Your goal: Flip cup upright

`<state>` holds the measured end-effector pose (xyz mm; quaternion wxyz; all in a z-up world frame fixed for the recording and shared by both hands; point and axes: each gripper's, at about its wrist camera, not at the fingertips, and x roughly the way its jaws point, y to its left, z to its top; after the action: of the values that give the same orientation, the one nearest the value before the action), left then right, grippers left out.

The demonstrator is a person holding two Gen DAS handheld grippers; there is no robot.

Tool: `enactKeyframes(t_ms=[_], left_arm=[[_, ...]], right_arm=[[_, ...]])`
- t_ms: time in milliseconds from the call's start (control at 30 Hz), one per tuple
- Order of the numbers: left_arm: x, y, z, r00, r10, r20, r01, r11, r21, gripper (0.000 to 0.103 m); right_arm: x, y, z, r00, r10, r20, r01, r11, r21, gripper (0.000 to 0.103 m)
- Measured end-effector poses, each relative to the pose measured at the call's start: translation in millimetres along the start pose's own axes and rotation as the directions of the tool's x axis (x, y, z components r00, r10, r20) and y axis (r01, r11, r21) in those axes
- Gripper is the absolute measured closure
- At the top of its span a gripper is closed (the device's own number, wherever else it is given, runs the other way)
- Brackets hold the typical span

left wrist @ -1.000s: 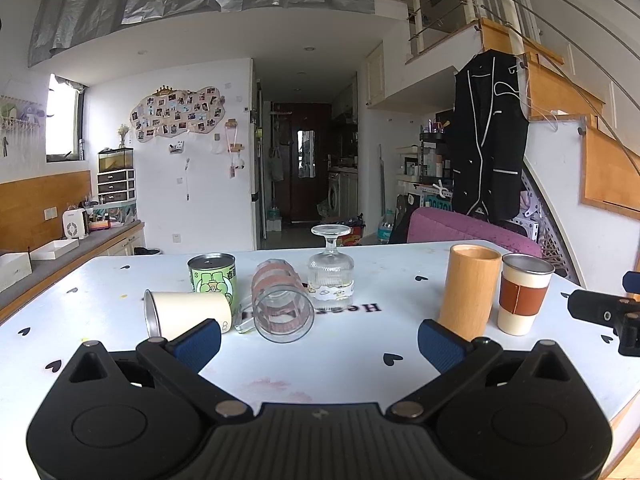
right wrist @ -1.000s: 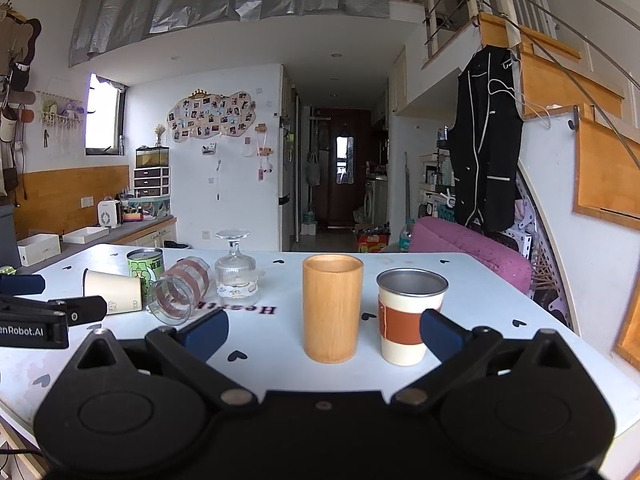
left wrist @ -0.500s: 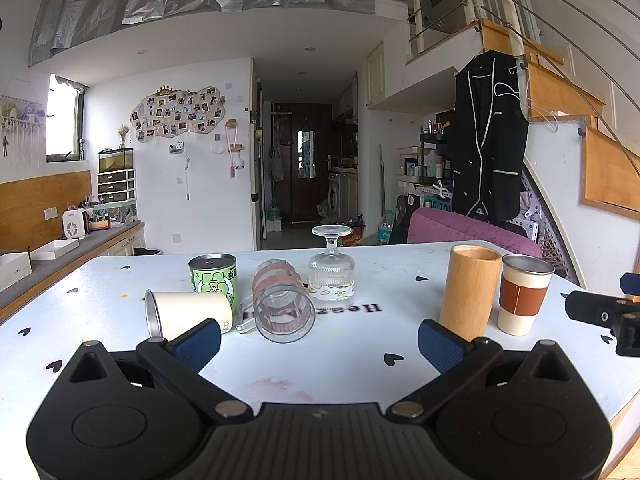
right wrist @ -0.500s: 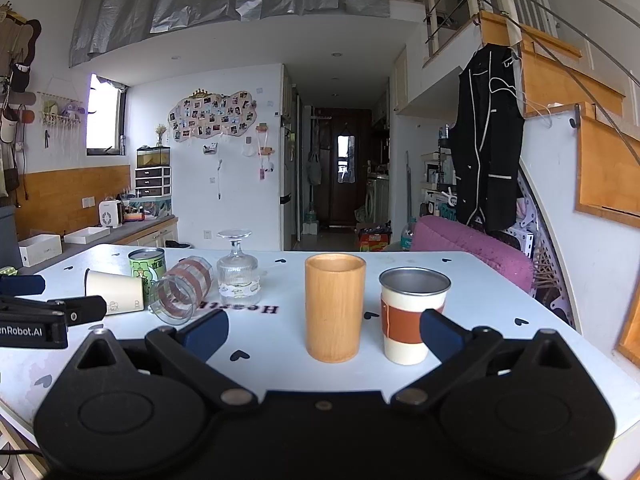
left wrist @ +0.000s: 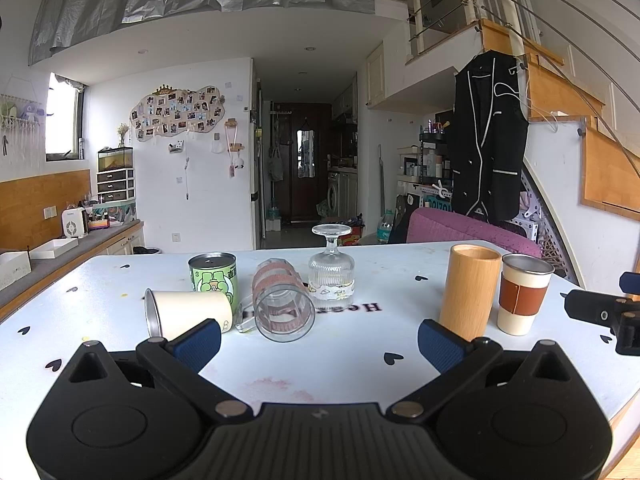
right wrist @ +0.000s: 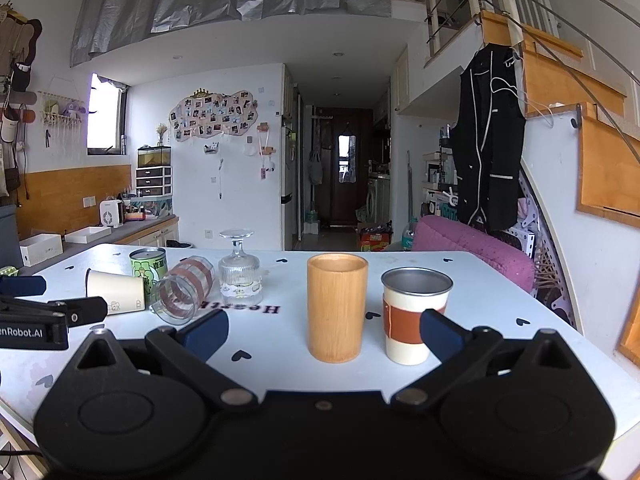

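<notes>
On the white table, a white cup (left wrist: pixel 188 314) (right wrist: pixel 116 292) lies on its side. A clear glass with pink bands (left wrist: pixel 282 304) (right wrist: pixel 182 292) also lies on its side, mouth toward me. A ribbed stemmed glass (left wrist: pixel 331 274) (right wrist: pixel 239 276) stands upside down behind it. A wooden cup (left wrist: pixel 468 292) (right wrist: pixel 336 306) and a steel cup with a brown sleeve (left wrist: pixel 522 294) (right wrist: pixel 412 316) stand upright. My left gripper (left wrist: pixel 316 344) is open and empty, short of the lying cups. My right gripper (right wrist: pixel 324 330) is open and empty in front of the upright cups.
A green can (left wrist: pixel 214 276) (right wrist: pixel 149 270) stands behind the white cup. The table (left wrist: pixel 352 360) ends close on the right. A purple chair (left wrist: pixel 468 232) stands behind the table. A counter (left wrist: pixel 60 252) runs along the left wall.
Both grippers have held nearly still and stay open. The right view has drifted very slightly. No cup has moved.
</notes>
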<state>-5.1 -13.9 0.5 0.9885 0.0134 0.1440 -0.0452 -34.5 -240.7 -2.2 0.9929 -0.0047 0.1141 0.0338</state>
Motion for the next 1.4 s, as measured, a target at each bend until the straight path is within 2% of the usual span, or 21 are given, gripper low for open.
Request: enactKeyframes(t_ms=[1400], left_arm=[[0.2, 0.1, 0.1, 1.000, 0.000, 0.000, 0.000, 1.000, 0.000, 0.000]], right_arm=[[-2.8, -5.2, -0.4, 1.000, -0.010, 0.004, 0.010, 1.000, 0.008, 0.000]])
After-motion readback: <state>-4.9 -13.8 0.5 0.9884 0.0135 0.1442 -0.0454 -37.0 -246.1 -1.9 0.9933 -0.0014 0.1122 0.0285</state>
